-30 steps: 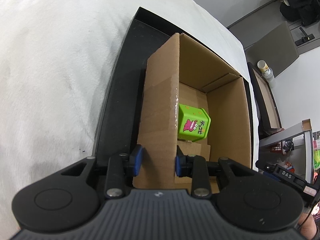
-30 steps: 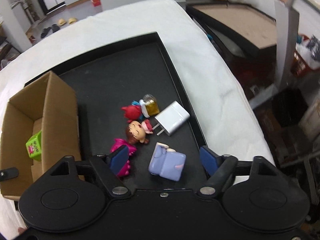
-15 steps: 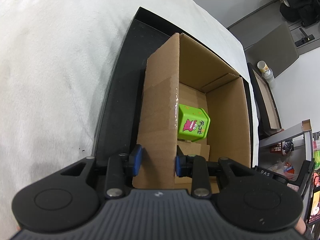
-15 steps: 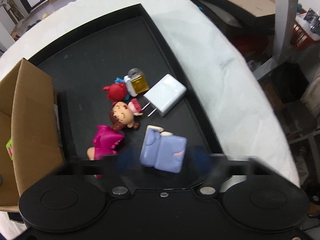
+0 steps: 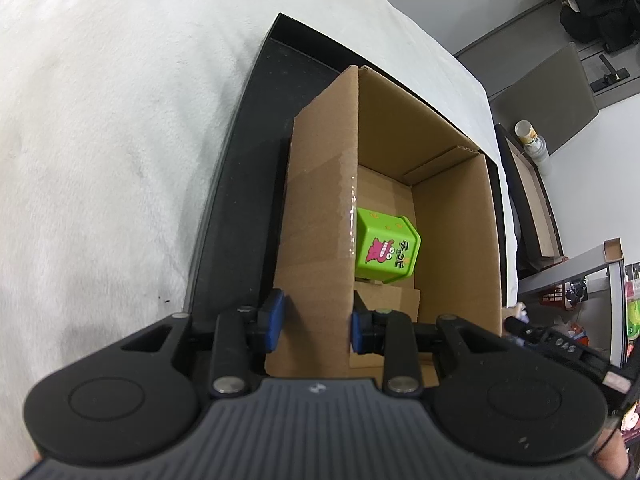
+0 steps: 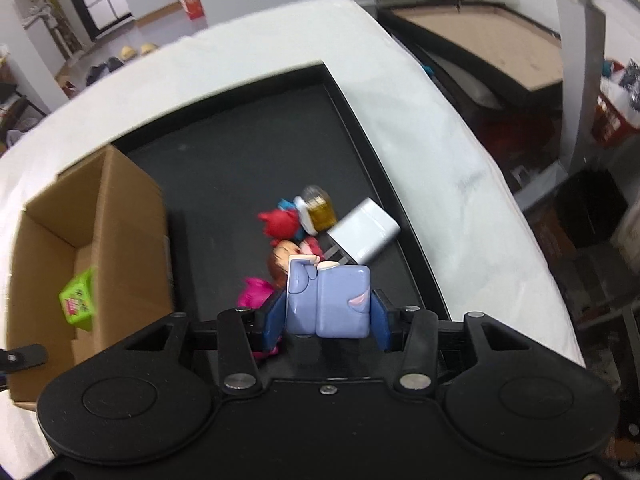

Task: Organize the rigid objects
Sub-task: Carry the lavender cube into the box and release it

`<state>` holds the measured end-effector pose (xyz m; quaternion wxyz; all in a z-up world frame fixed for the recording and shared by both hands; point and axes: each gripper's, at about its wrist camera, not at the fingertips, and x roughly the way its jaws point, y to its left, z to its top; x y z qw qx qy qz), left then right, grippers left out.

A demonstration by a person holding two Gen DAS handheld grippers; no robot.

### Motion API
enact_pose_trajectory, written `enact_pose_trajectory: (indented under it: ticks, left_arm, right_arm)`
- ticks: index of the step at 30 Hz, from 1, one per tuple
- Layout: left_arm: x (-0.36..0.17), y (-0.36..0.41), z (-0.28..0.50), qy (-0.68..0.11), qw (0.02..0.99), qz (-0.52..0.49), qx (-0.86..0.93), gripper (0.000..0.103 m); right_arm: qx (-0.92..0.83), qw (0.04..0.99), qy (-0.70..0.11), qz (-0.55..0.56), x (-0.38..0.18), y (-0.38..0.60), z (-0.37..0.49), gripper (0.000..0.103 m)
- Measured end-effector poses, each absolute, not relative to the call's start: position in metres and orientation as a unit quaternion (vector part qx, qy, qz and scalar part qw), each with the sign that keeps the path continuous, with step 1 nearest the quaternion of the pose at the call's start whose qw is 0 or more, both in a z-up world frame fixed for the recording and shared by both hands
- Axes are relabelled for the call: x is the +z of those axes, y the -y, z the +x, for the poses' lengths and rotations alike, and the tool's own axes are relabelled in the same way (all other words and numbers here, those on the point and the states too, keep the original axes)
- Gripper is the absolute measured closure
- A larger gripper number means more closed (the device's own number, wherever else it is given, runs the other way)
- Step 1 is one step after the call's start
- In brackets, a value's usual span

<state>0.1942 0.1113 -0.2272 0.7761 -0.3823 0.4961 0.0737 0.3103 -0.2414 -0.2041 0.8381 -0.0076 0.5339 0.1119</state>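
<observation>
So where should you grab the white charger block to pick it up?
Probably across its two long flat sides, coming down from above. The white charger block lies flat on the black tray, its smooth body gives pads plenty to press on, and its prongs point toward the toy pile, so gripping mid-body avoids them.

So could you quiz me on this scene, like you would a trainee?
1. True or false: the left gripper is shut on a wall of the cardboard box.
2. What does the right gripper hold? A) white charger B) lavender toy C) red figure
3. What lies inside the box?

Key: 1 true. 2 B, the lavender toy. 3 the green cube.
</observation>
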Motion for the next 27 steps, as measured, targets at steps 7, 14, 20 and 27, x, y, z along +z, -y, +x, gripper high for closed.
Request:
enact_pose_trajectory:
  ticks: [7,14,20,27]
  left_arm:
    - [-0.228,-0.112,0.192,-0.494,0.777,-0.383,0.075,0.073]
    - [-0.228,-0.111,0.191,-0.493,0.777,-0.384,0.076,0.073]
    - [-0.228,-0.111,0.191,-0.492,0.777,-0.386,0.077,0.073]
    - [-0.228,-0.111,0.190,-0.491,0.777,-0.386,0.078,0.073]
  right_arm:
    - [0.139,0.851,-0.506,-0.017,-0.179,0.224,0.313,0.059]
    - [0.162,0.857,-0.489,-0.025,-0.164,0.207,0.311,0.059]
    - [0.186,0.858,-0.477,-0.033,-0.149,0.187,0.310,0.059]
    - [0.213,0.858,-0.466,-0.036,-0.134,0.163,0.306,0.059]
